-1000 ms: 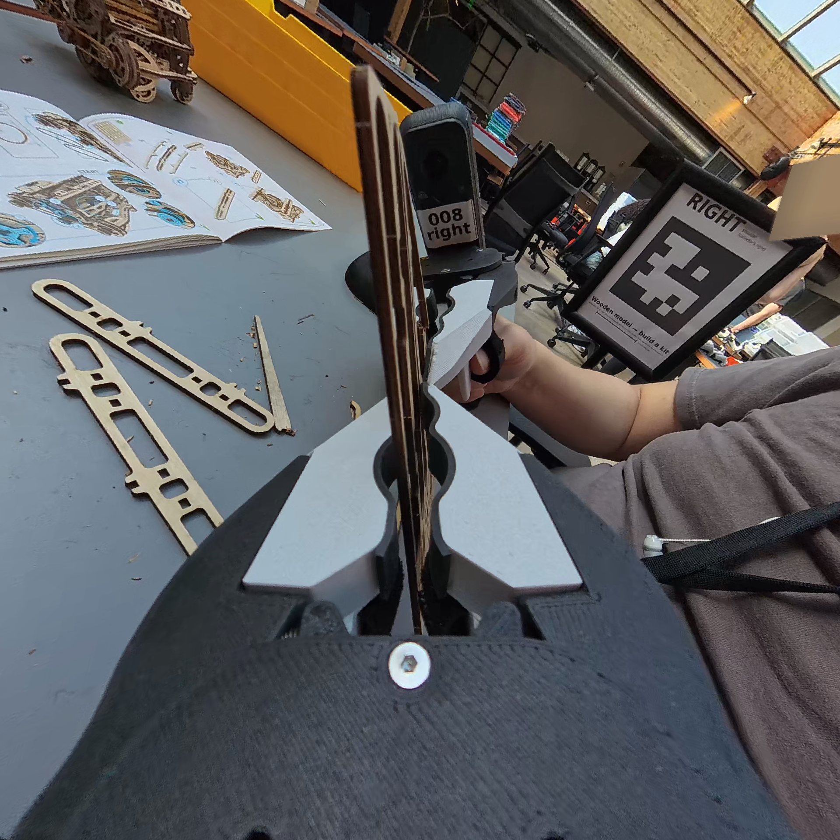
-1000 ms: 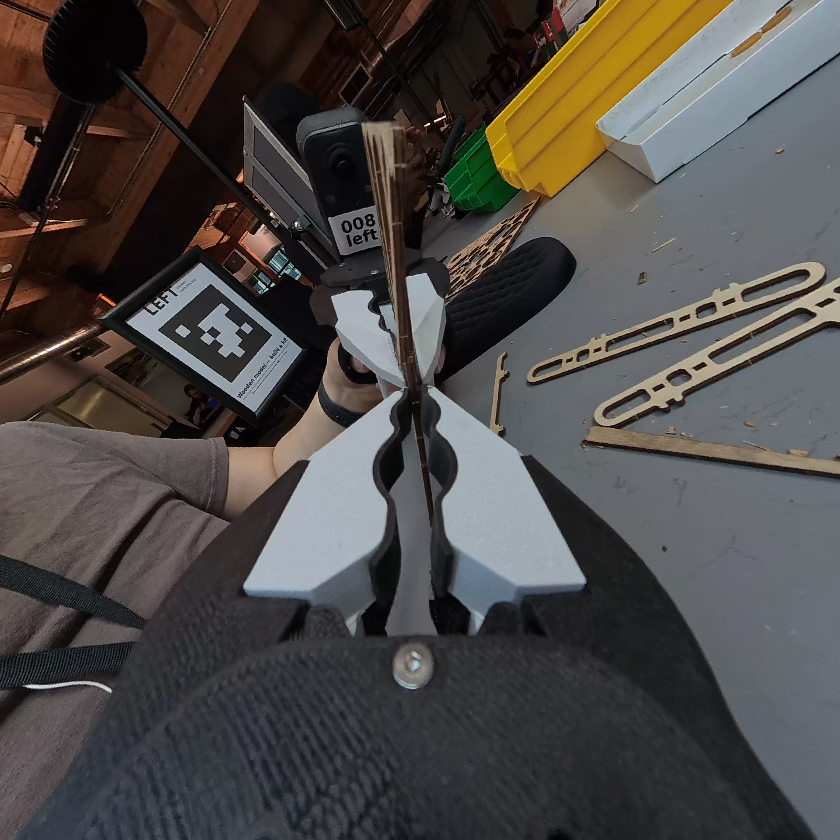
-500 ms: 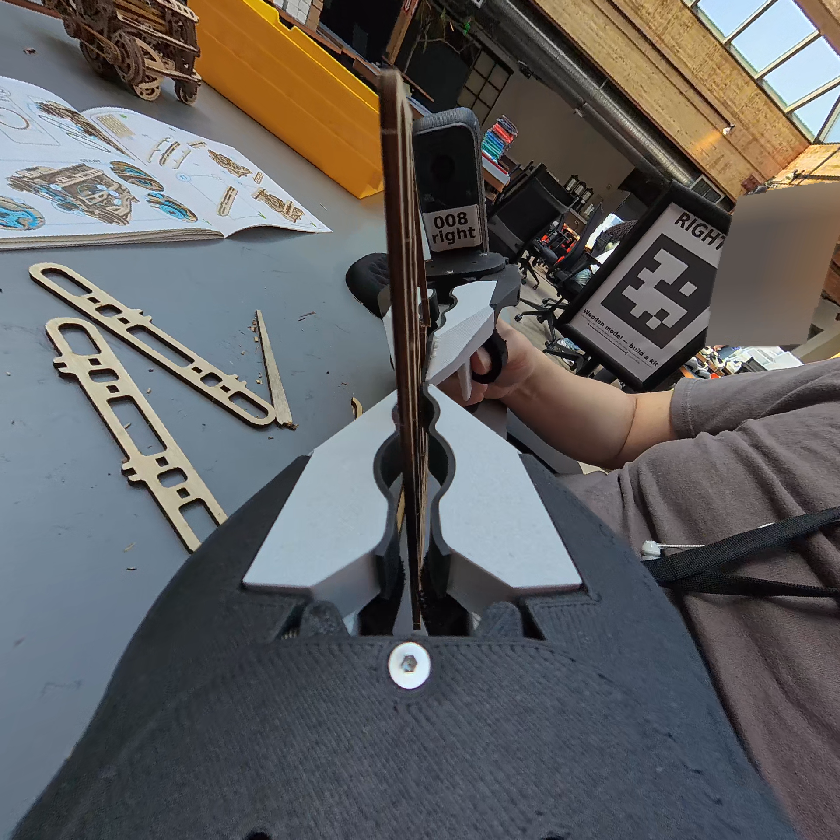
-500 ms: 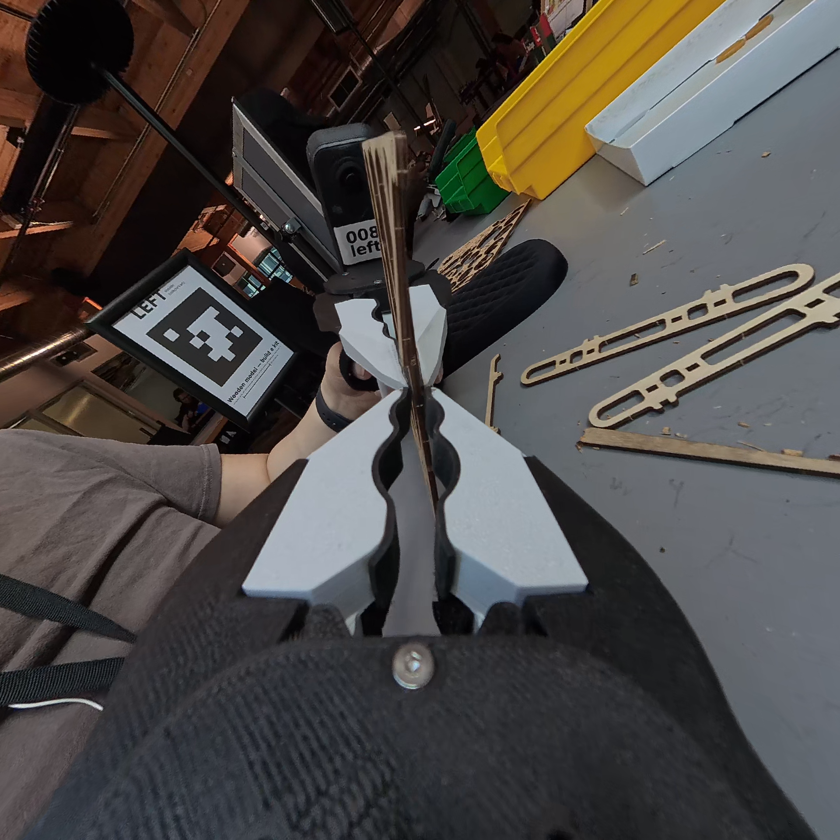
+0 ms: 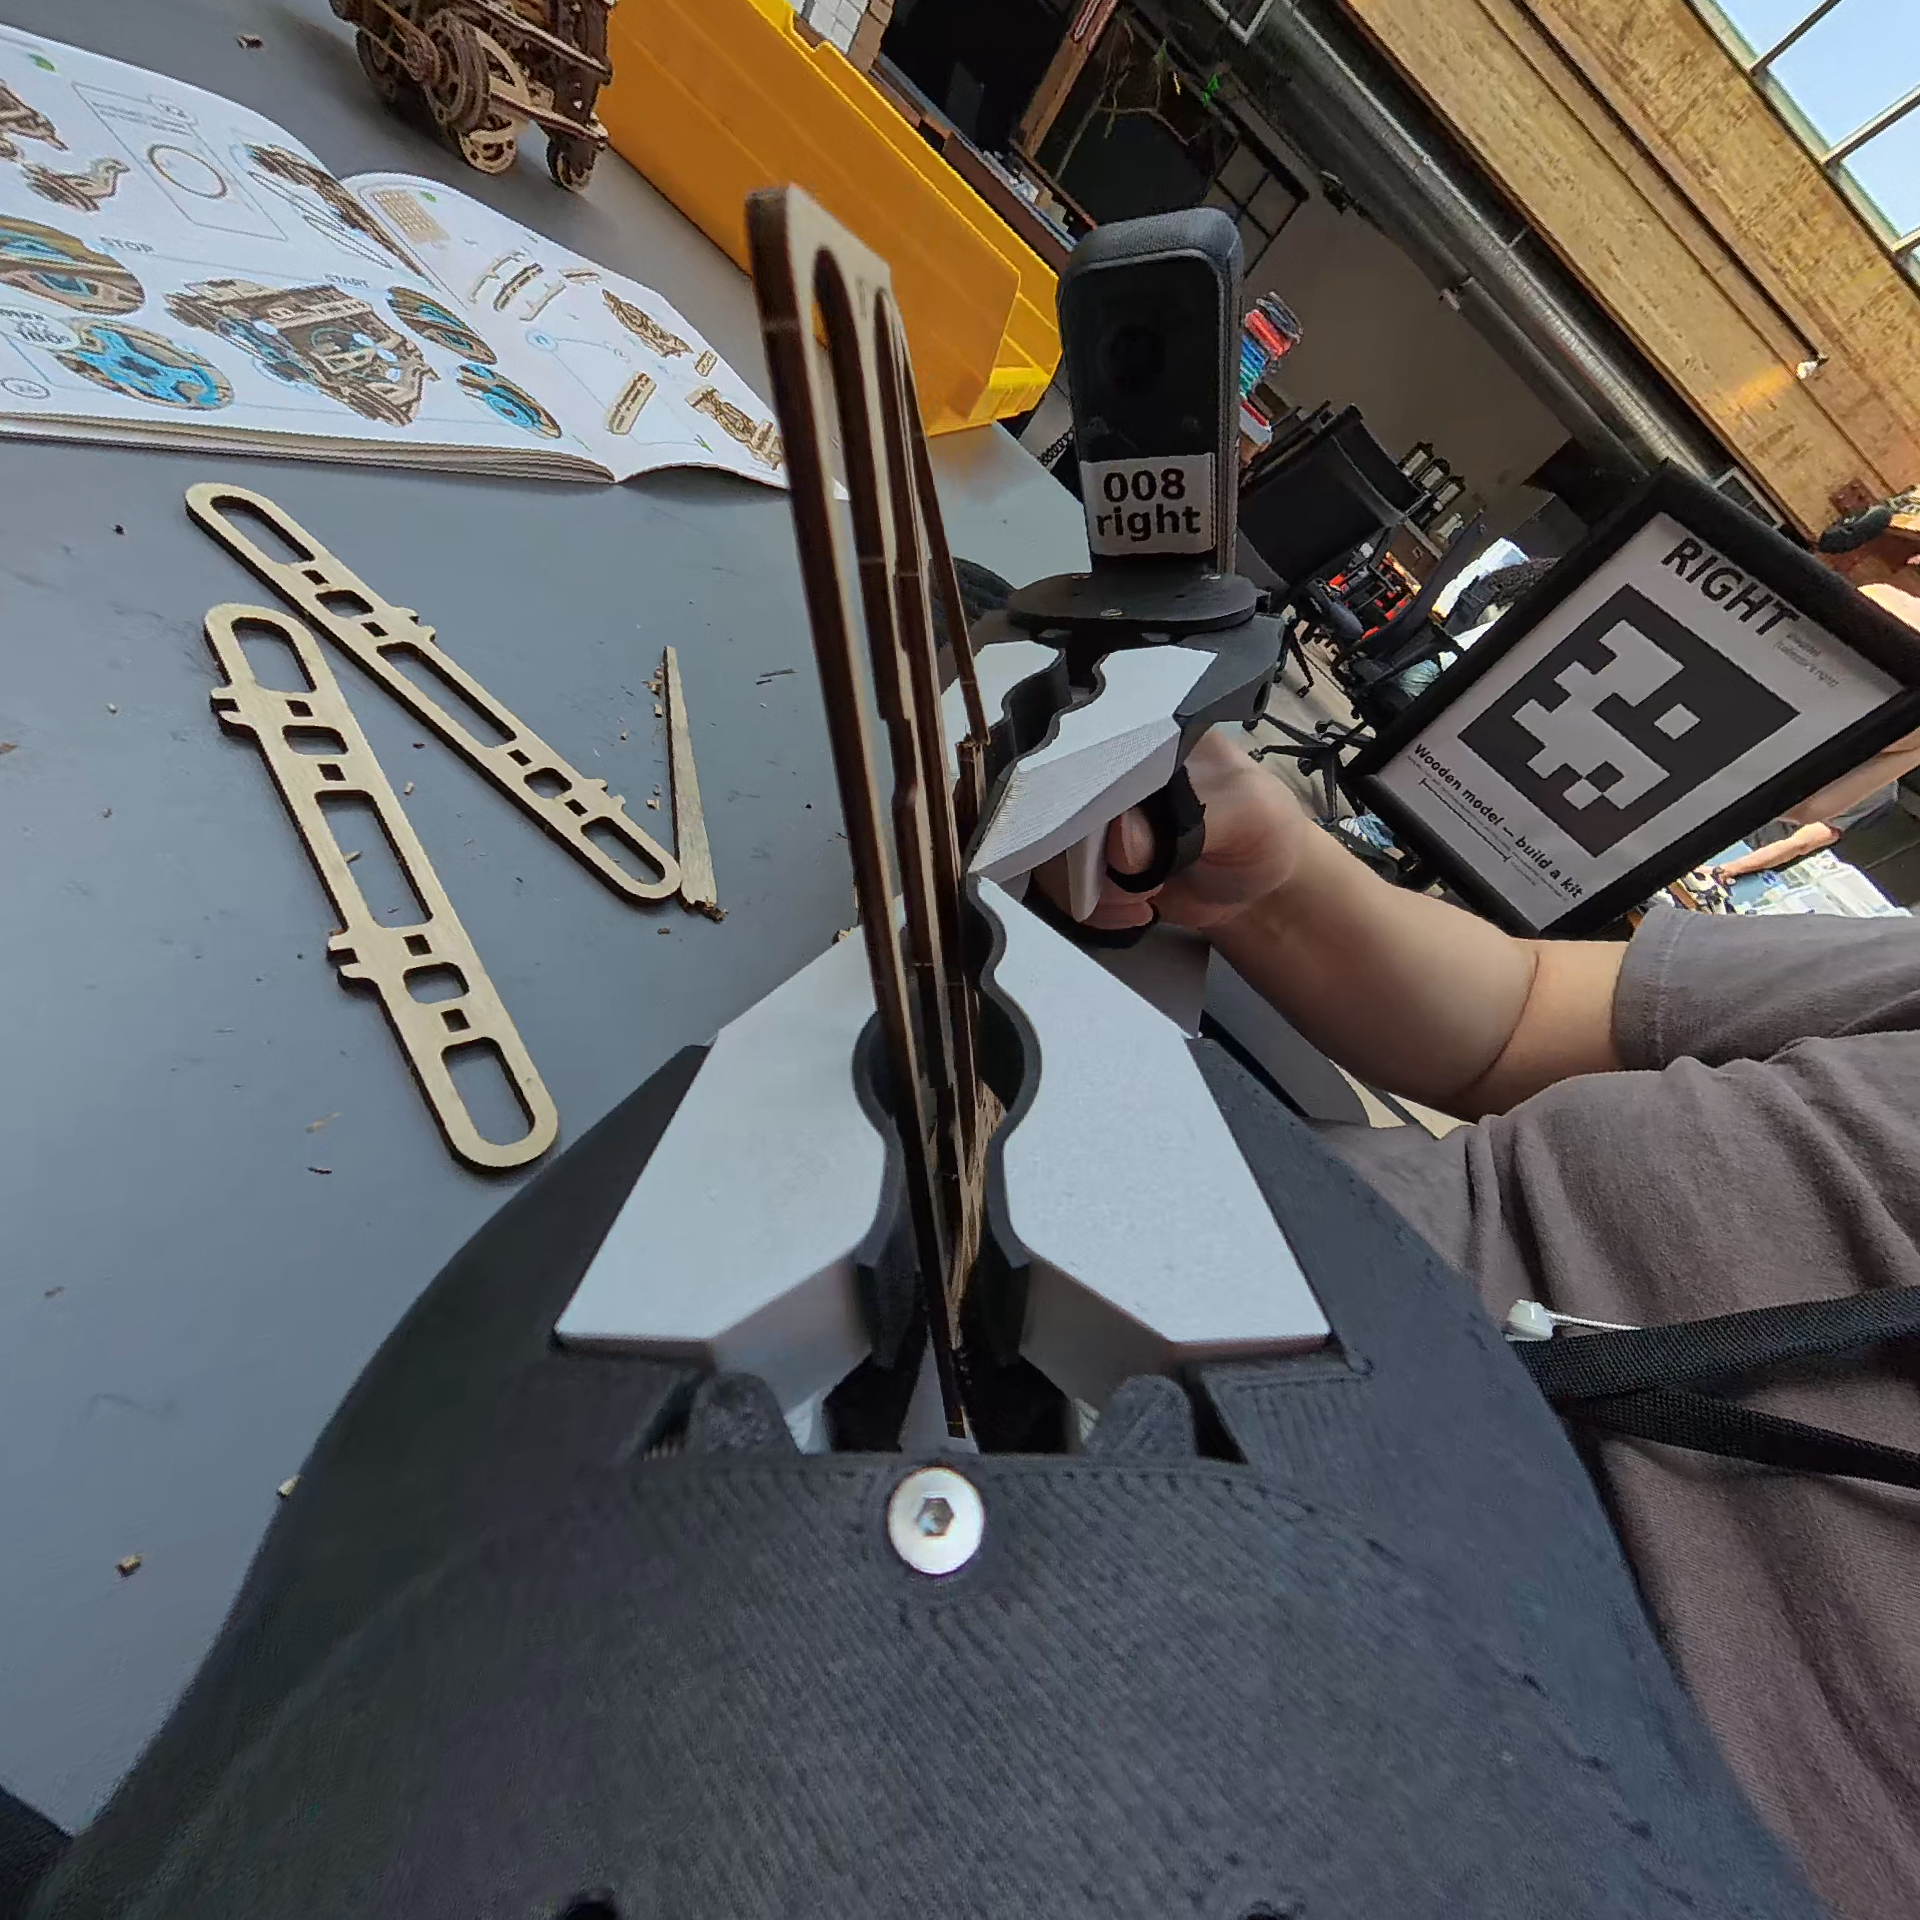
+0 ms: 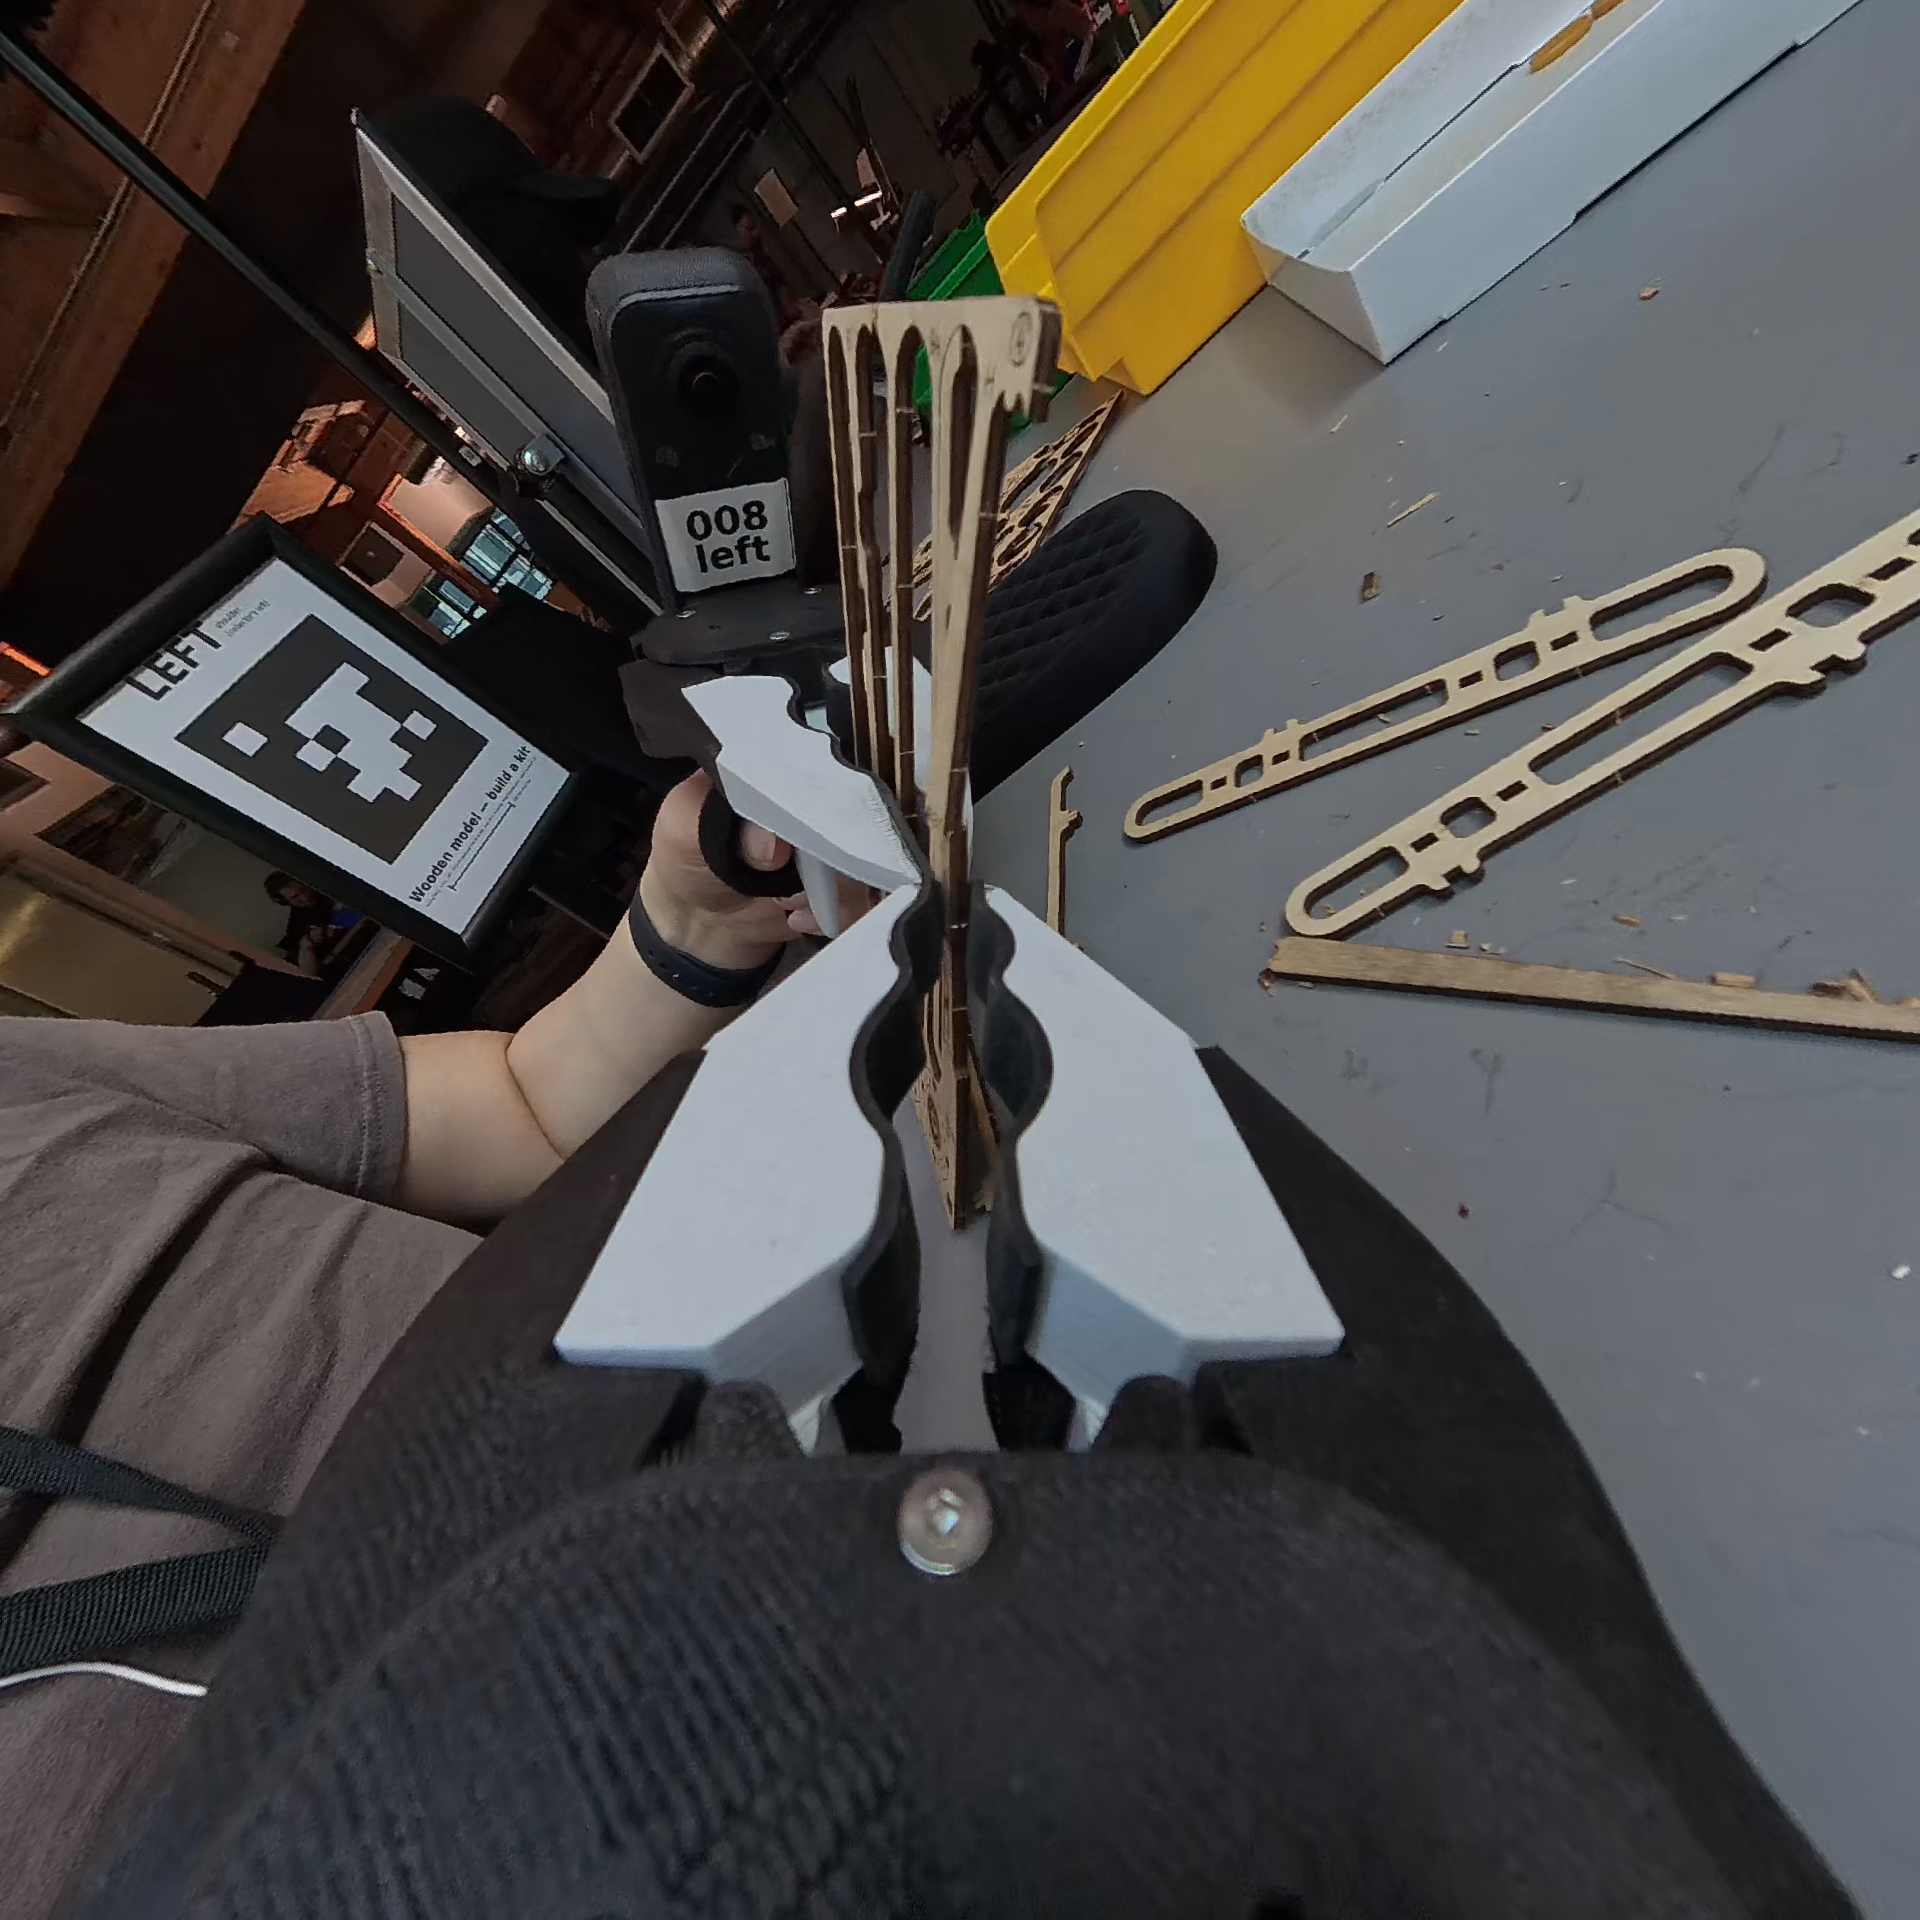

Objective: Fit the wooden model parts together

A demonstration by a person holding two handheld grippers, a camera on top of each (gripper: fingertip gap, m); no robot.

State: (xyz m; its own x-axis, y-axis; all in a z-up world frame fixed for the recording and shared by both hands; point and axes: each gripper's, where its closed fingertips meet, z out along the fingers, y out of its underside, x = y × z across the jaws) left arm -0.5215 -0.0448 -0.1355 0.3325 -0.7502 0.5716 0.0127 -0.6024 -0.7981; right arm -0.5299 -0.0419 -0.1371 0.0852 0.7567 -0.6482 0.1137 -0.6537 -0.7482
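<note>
Items, left to right on our grey table (image 5: 260, 1299): open instruction booklet (image 5: 312, 312); two loose slotted wooden strips (image 5: 374, 862) lying flat beside a thin offcut sliver (image 5: 688, 774); one laser-cut wooden sheet (image 5: 873, 644), held upright on edge above the table. We grip it from both ends: our left gripper (image 5: 940, 1122) is clamped on its near edge, our right gripper (image 5: 997, 769) pinches the far edge. Behind stand a finished wooden model (image 5: 478, 83) and yellow bins (image 5: 831, 187).
</note>
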